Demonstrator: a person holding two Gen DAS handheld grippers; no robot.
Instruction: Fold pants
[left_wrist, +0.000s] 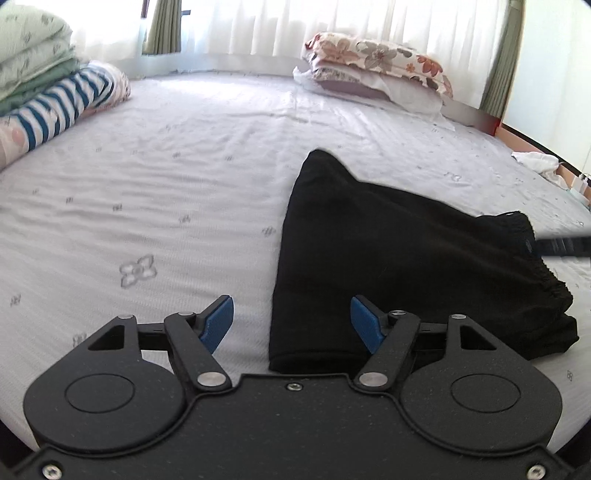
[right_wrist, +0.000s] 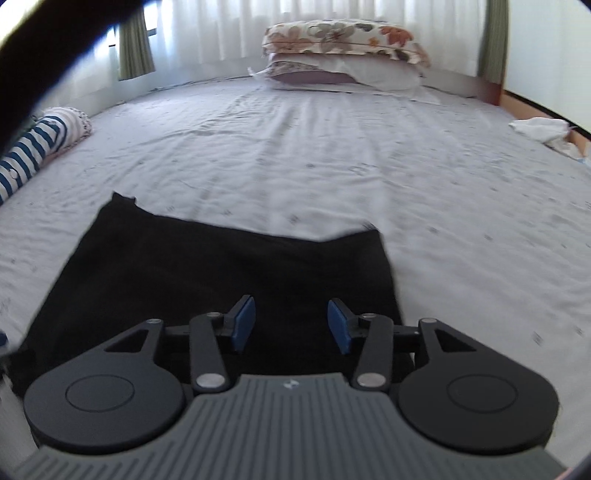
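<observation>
The black pants (left_wrist: 388, 251) lie folded flat on the pale bed sheet (left_wrist: 166, 184), with the gathered waistband (left_wrist: 543, 280) at the right. My left gripper (left_wrist: 291, 321) is open and empty, low over the pants' near left edge, its right pad above the cloth. In the right wrist view the pants (right_wrist: 207, 273) fill the near middle. My right gripper (right_wrist: 291, 323) is open and empty just above their near part. A dark blurred bar (left_wrist: 561, 245) at the right edge of the left wrist view touches the waistband area.
Stacked floral pillows (left_wrist: 376, 70) lie at the head of the bed. A striped bolster (left_wrist: 62, 107) and folded green quilts (left_wrist: 29, 55) sit at the left. White cloth (left_wrist: 537, 160) lies at the right bed edge. Curtains hang behind.
</observation>
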